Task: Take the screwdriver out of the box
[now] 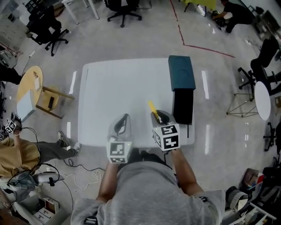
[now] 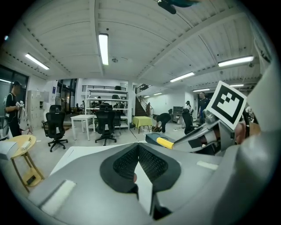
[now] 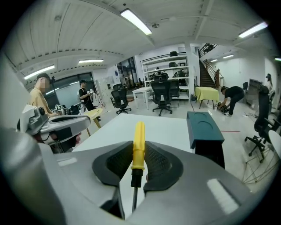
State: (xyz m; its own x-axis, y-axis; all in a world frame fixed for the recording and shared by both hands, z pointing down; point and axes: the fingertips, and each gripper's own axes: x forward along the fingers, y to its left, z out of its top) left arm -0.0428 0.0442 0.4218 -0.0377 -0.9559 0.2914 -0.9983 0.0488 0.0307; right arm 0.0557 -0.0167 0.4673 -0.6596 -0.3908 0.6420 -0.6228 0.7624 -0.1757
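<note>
My right gripper (image 1: pixel 157 116) is shut on the screwdriver (image 1: pixel 152 107), over the near right part of the white table (image 1: pixel 114 92). In the right gripper view the yellow handle (image 3: pixel 139 136) sticks out forward between the pads and the dark shaft runs back toward the camera. The black box (image 1: pixel 182 105) stands just right of this gripper, with its teal lid (image 1: pixel 181 72) lying beyond it. My left gripper (image 1: pixel 121 123) hovers beside the right one, shut with nothing between its pads (image 2: pixel 127 162). From the left gripper view, the screwdriver's yellow end (image 2: pixel 165 142) shows at the right.
The table's near edge is right below both grippers. A round wooden side table (image 1: pixel 30 83) stands to the left, office chairs (image 1: pixel 124 9) sit beyond the table, and a person (image 1: pixel 17 151) sits at the lower left. Cables lie on the floor near my feet.
</note>
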